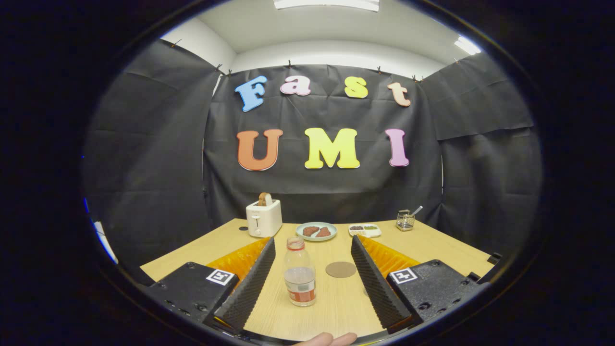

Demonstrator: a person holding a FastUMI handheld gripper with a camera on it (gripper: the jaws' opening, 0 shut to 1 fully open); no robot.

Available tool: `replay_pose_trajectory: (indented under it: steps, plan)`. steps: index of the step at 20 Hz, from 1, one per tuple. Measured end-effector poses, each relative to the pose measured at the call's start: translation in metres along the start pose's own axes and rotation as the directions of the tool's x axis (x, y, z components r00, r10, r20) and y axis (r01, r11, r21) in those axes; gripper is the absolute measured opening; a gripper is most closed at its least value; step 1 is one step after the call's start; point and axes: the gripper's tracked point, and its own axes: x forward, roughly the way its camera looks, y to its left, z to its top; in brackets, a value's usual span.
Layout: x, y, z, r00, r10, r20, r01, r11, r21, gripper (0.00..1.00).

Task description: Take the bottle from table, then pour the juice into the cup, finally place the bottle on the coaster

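the bottle [300, 271] stands upright on the table [432, 245], its long axis vertical, its cap at the top pointing toward the ceiling. it is clear plastic with a band of label near the base and what looks like a little liquid low inside. it sits between the two fingers of the gripper [312, 257], a touch nearer the left finger, with open wood showing on both sides of it. the jaws are spread wide and grip nothing; neither finger touches the bottle.

just beside the bottle, toward the right finger and slightly farther back, a round brown coaster [341, 269] lies flat on the wood. beyond the fingers, near the far edge of the table, a white toaster [263, 218] stands with a slice of bread poking out of its slot. next to it is a pale round plate [316, 231] carrying two dark pieces of food, then a small white tray [365, 230] with dark bits in it, then a small wire holder [405, 220] with a utensil leaning out.

the table is light wood with a fine straight grain. black cloth hangs around the booth on three sides, under white walls and a bright ceiling light. part of a hand [326, 339] shows below the fingers.
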Motion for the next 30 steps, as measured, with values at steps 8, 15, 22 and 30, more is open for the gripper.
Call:
replay_pose_trajectory:
  steps: [8,15,22,30]
  plan:
    - [0.027,0.006,-0.055,0.999,-0.005,-0.042,0.007,1.0,0.026,1.0]
    - [0.051,0.02,-0.086,0.999,0.009,-0.051,-0.009,1.0,0.006,1.0]
    - [0.084,0.029,-0.118,0.996,0.009,-0.093,-0.01,1.0,-0.006,1.0]
    - [0.117,0.029,-0.139,0.994,-0.023,-0.106,0.02,0.999,-0.038,0.98]
